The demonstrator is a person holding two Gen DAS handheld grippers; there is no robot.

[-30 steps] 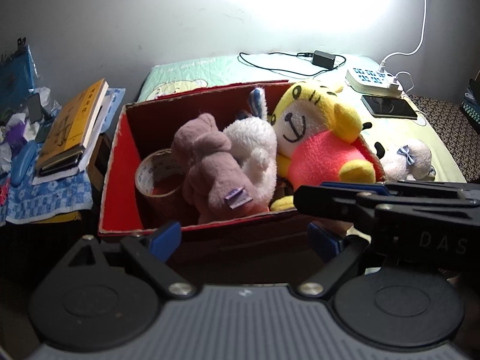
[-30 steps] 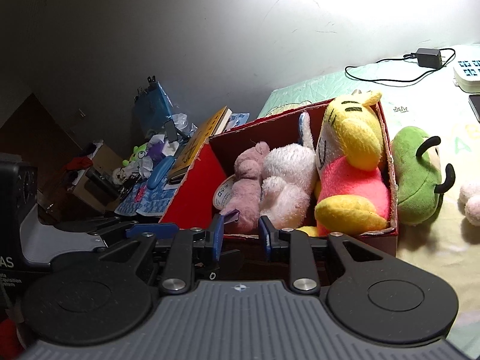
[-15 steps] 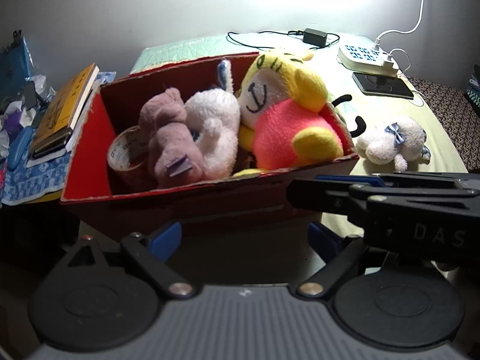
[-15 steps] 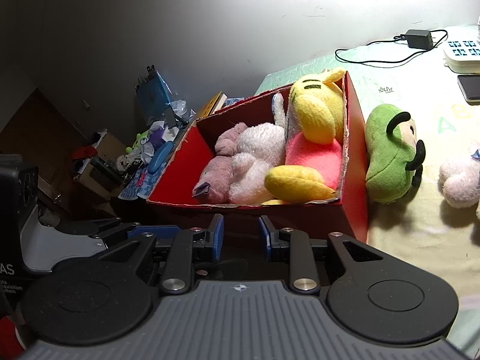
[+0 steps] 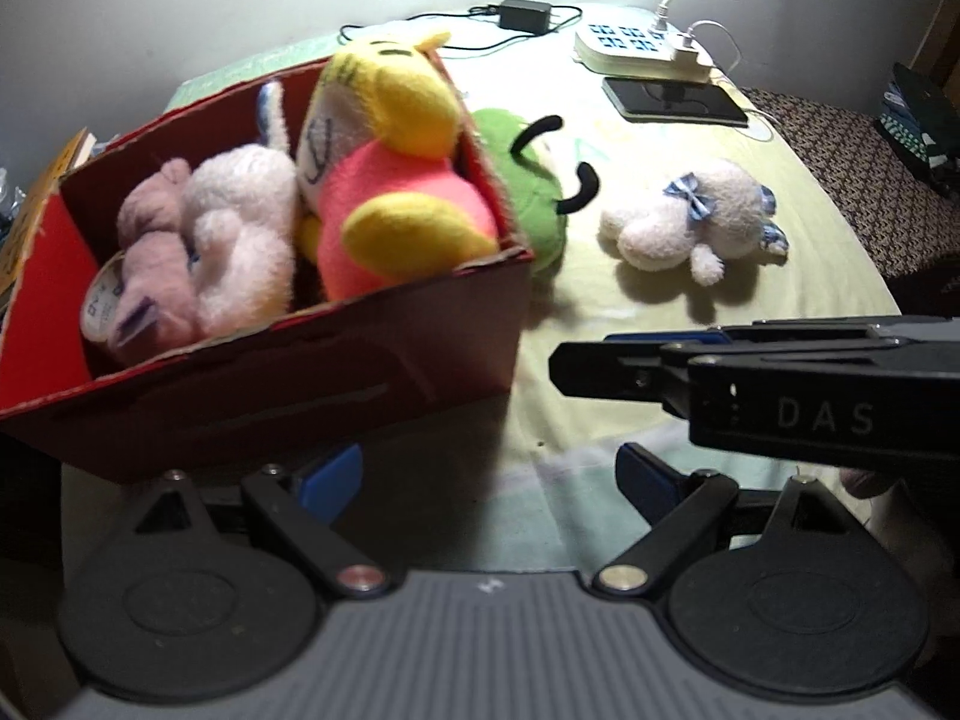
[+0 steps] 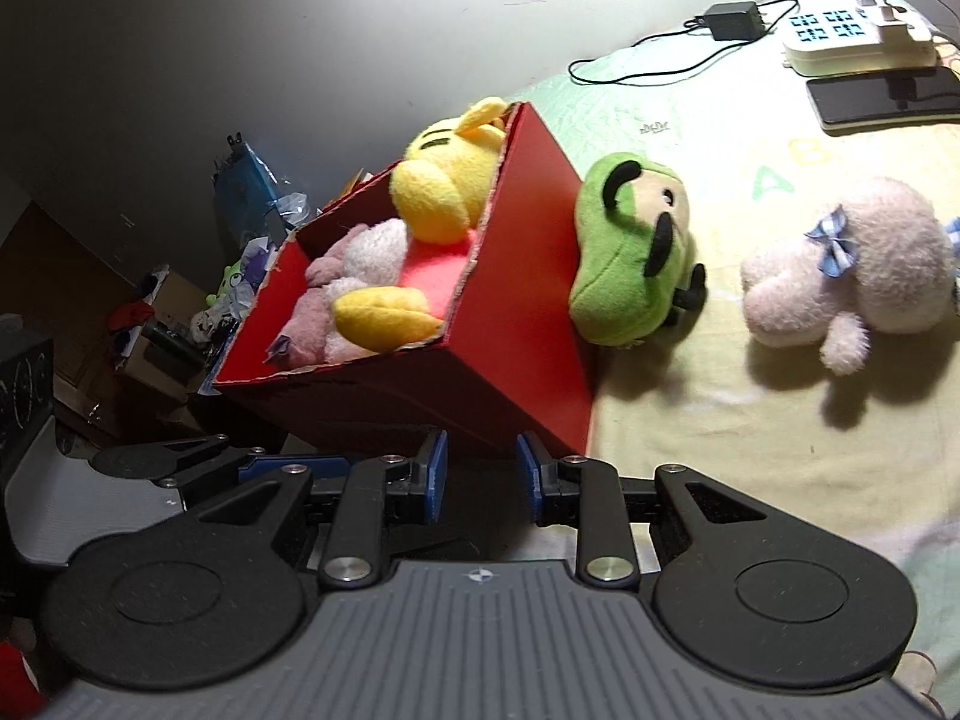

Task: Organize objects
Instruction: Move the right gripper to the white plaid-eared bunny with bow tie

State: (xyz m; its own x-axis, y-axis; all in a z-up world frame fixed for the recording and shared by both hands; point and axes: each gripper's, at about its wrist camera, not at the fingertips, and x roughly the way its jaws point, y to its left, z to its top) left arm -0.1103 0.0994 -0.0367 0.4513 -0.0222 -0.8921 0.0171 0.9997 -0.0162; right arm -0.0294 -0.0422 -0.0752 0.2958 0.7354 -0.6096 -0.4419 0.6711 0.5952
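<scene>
Our left gripper has its blue pads spread wide with nothing between them, hanging over the near edge of the bed sheet just right of the red box. Our right gripper keeps a narrow gap, also empty, near the box's near right corner. Inside the box a yellow and pink plush fills the right end, with a white plush and a mauve plush to its left; something like a tape roll sits under the mauve one, though blur makes that uncertain. A green plush leans against the box's right wall, and a white lamb plush lies farther right. A phone and power strip sit far back.
</scene>
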